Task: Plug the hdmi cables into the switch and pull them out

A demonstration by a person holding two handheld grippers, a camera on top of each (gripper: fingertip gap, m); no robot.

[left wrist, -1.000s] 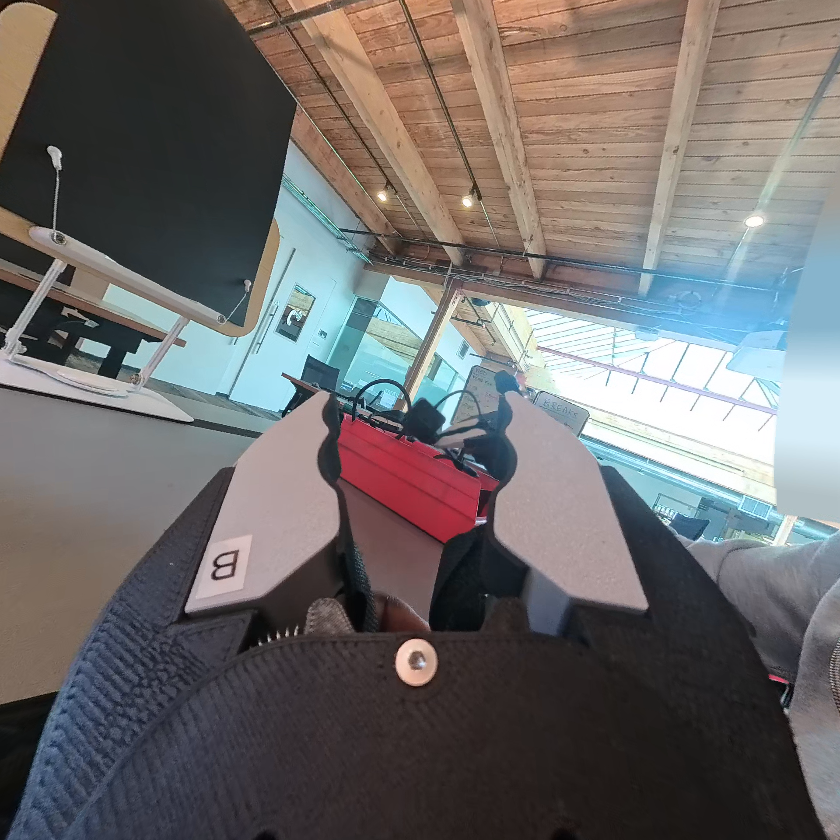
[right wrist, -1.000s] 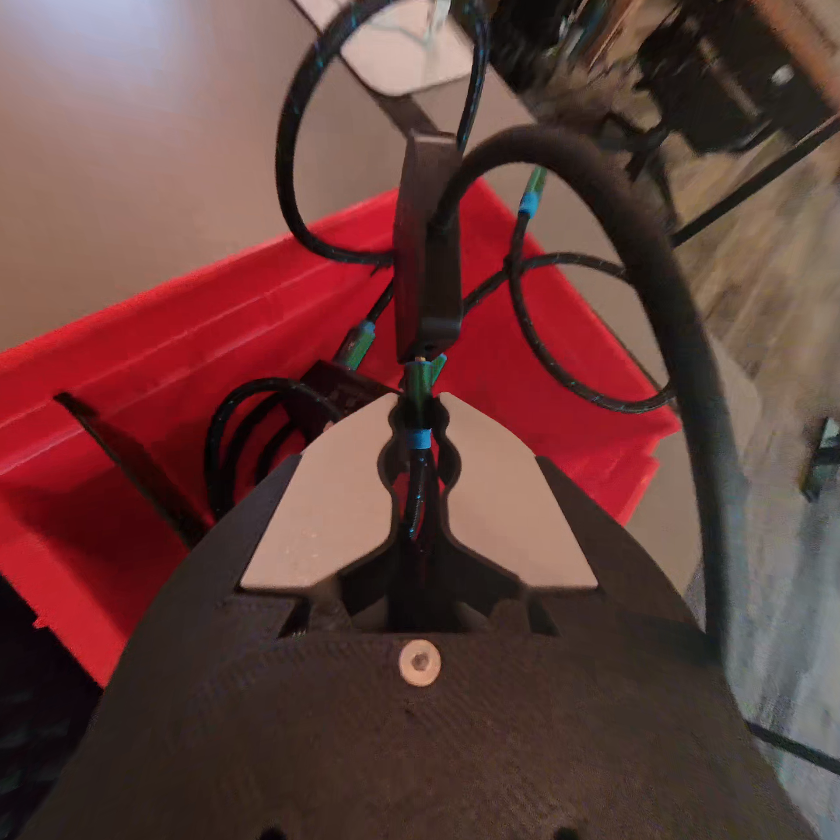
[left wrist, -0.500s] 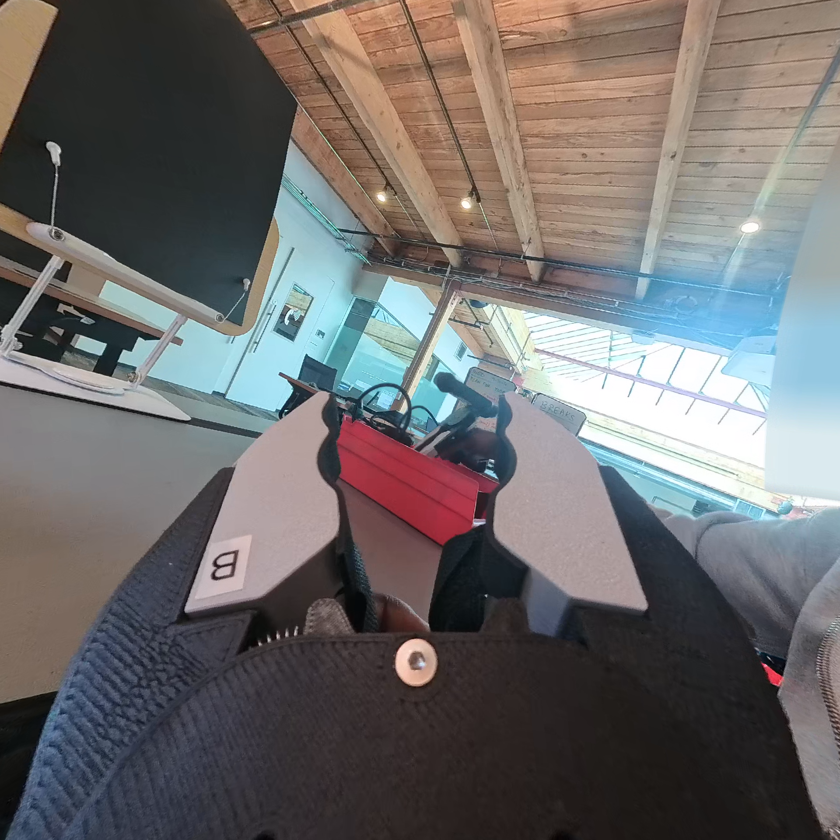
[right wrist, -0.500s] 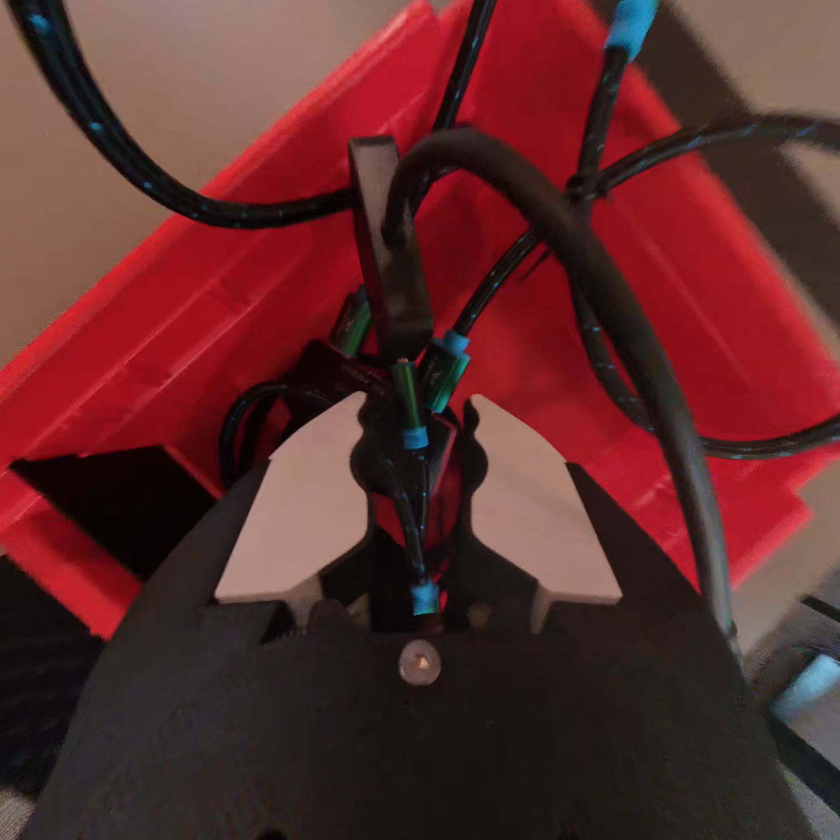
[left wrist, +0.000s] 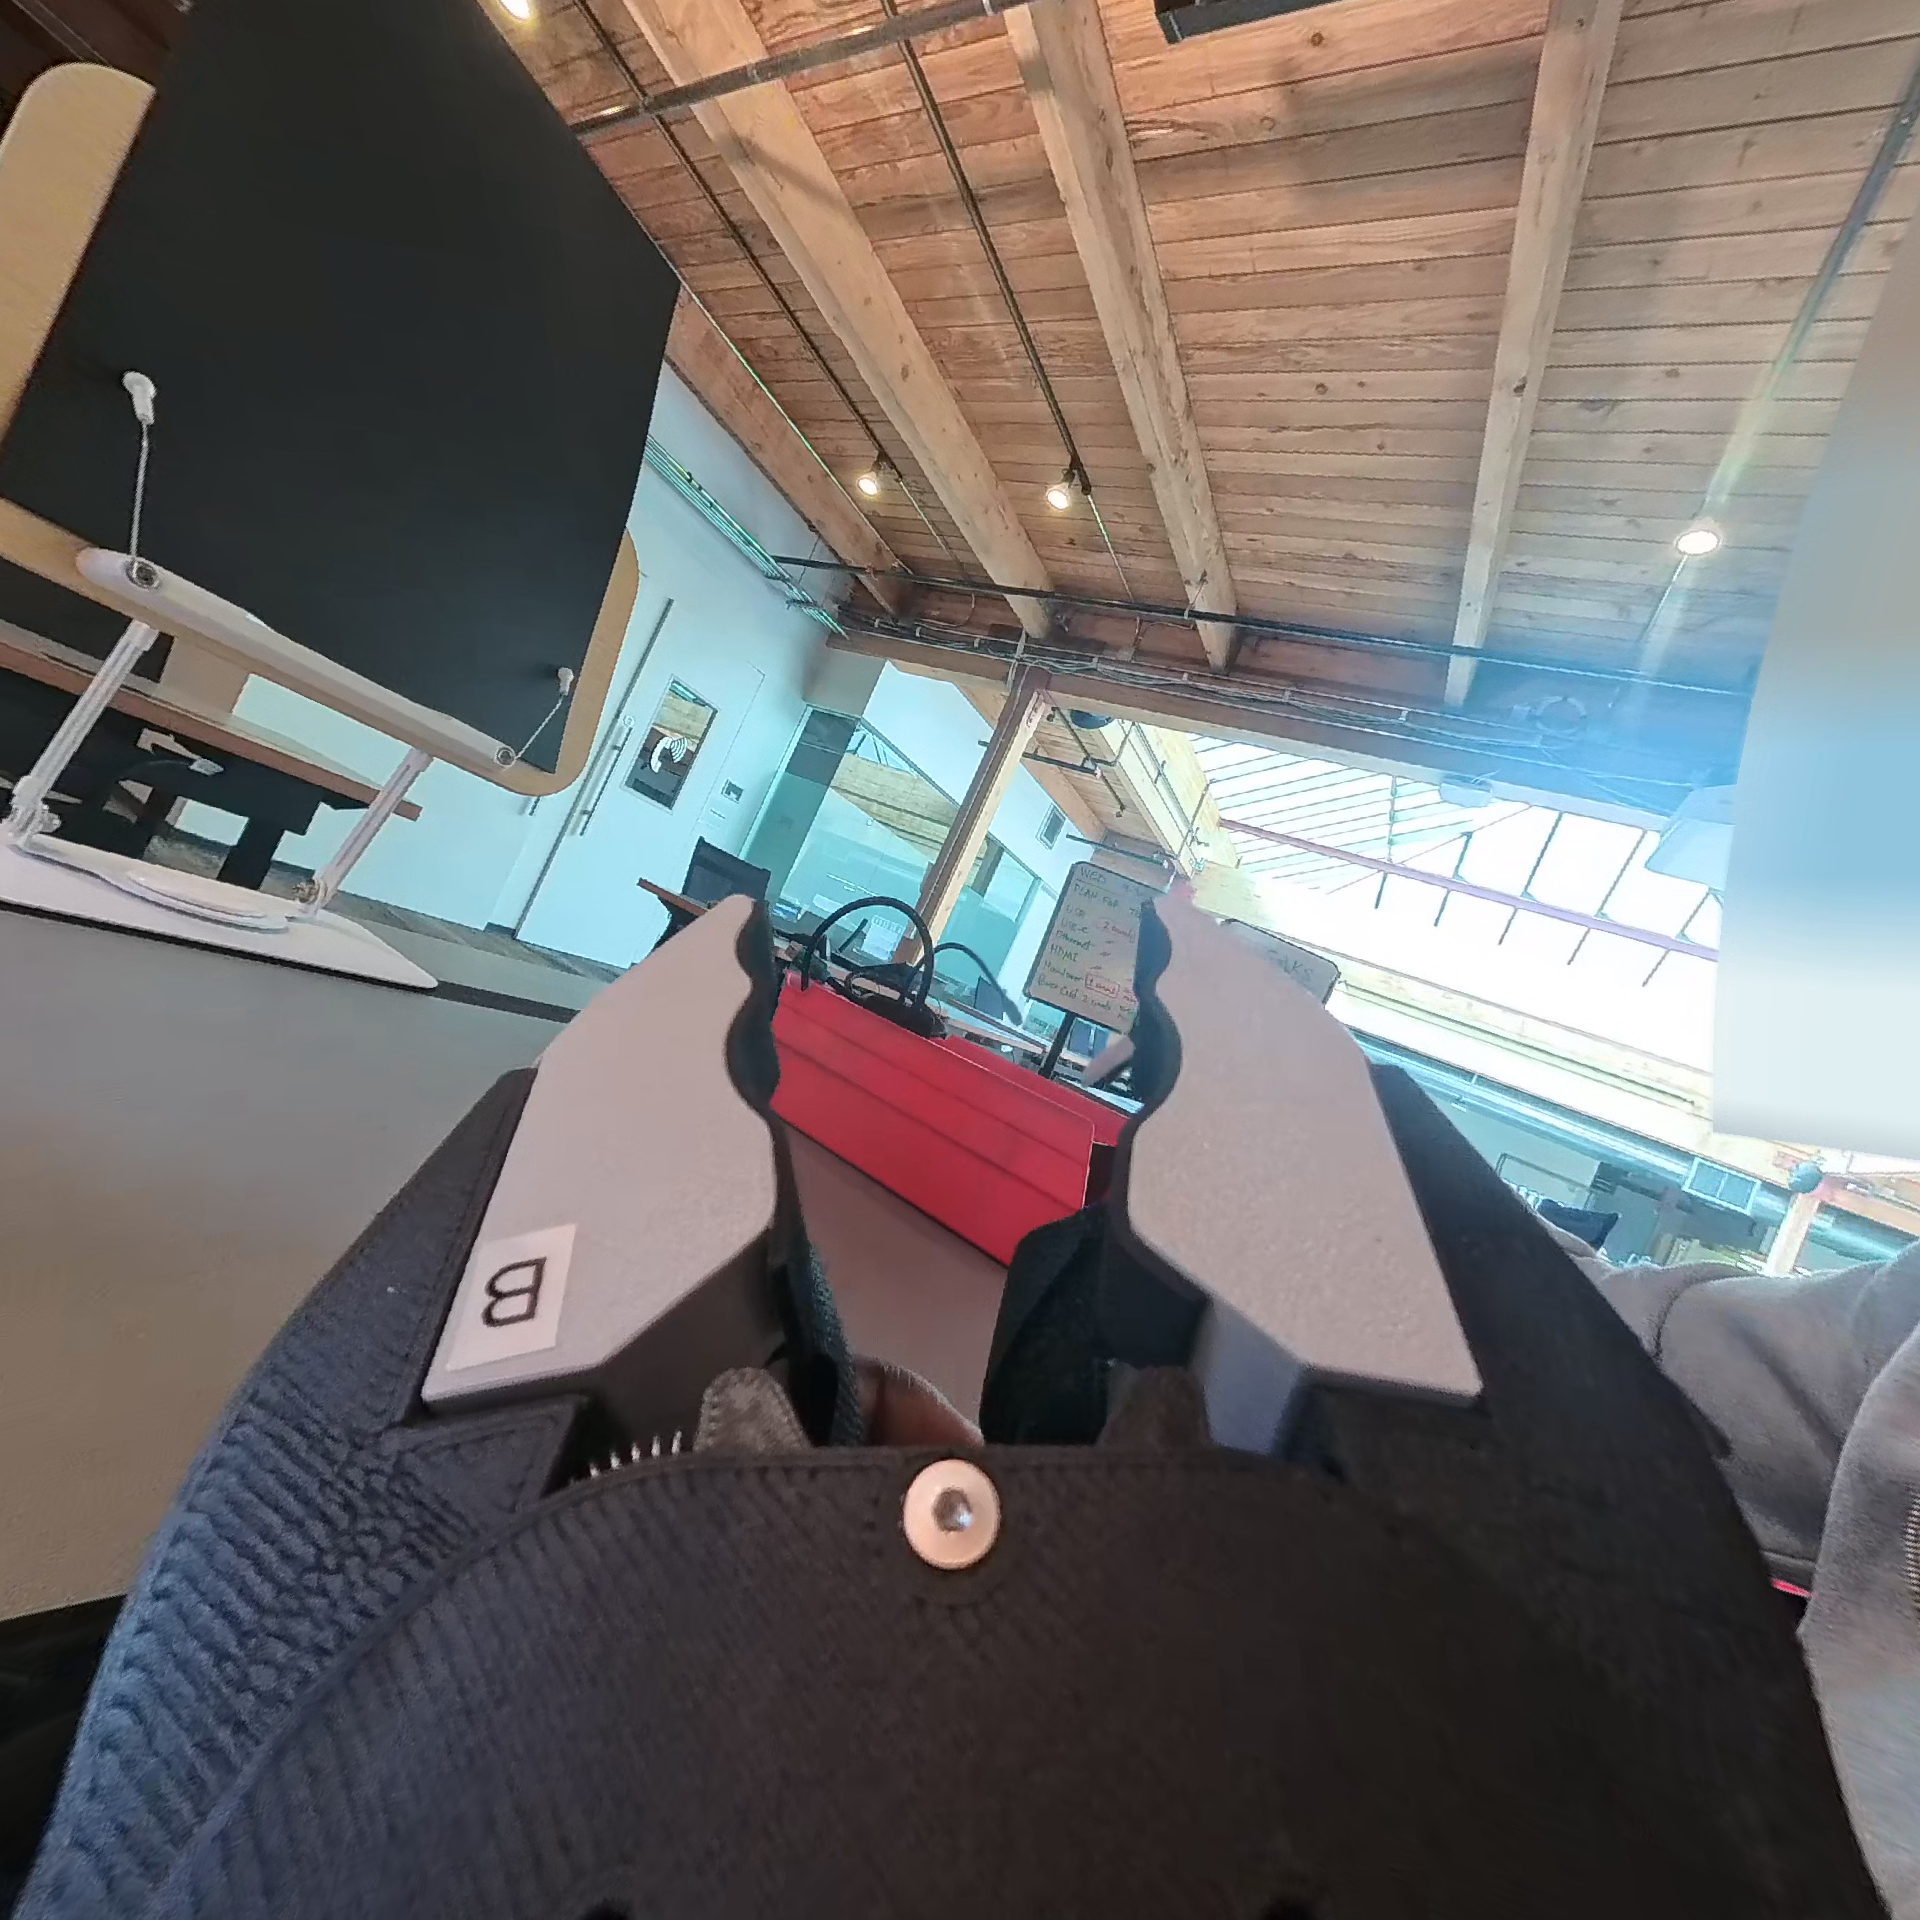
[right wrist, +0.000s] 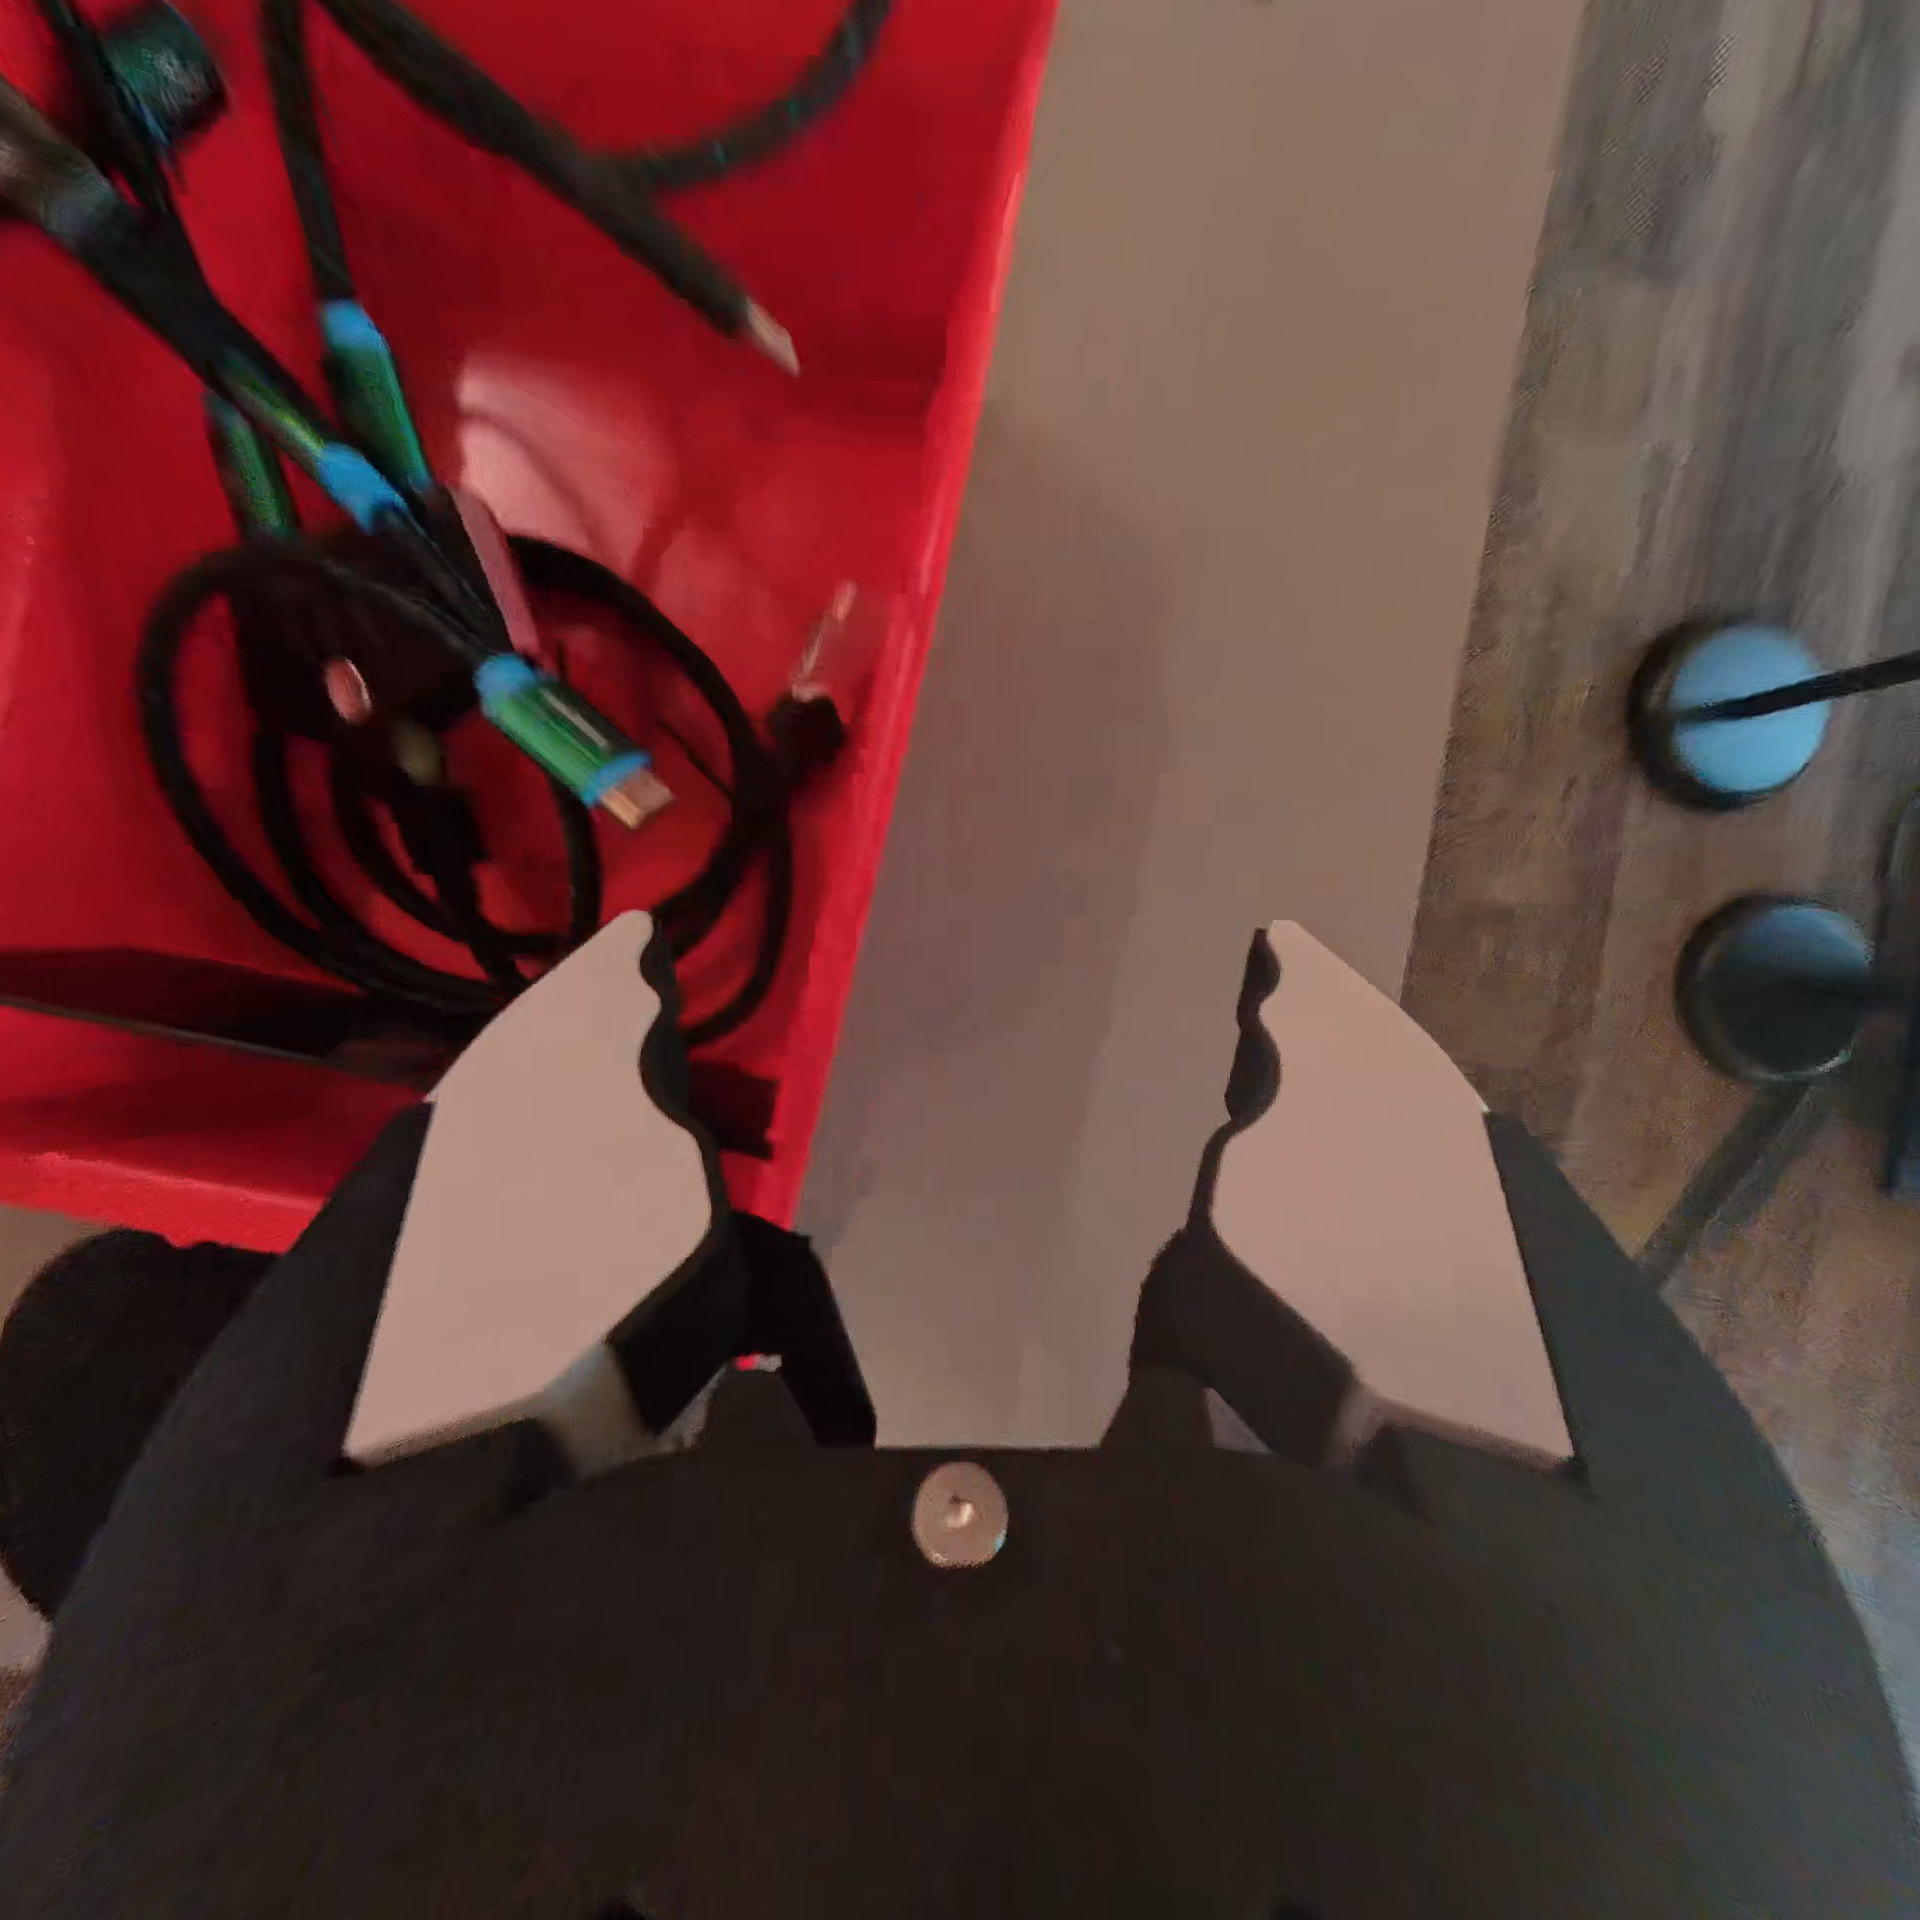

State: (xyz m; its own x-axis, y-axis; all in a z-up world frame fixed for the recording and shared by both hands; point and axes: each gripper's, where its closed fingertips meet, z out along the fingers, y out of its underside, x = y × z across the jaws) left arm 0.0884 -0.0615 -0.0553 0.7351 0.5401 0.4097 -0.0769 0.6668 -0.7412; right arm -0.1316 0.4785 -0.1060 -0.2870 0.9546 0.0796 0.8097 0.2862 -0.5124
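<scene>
Grey left gripper (left wrist: 951,925) sits low on the table (left wrist: 208,1143), jaws apart and empty, a lettered white sticker (left wrist: 514,1304) on its left finger; the red bin (left wrist: 935,1112) lies ahead with cable loops poking out. Right gripper (right wrist: 951,935) hangs spread wide, empty; forward-left, the bin (right wrist: 977,520) holds coiled black HDMI cables (right wrist: 566,727) with green-blue plugs

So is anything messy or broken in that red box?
Nothing looks broken. The black braided cables lie tangled in a heap inside the red plastic bin, and one green-and-blue plug lies loose, plugged into nothing. The right claw is open and empty.
</scene>
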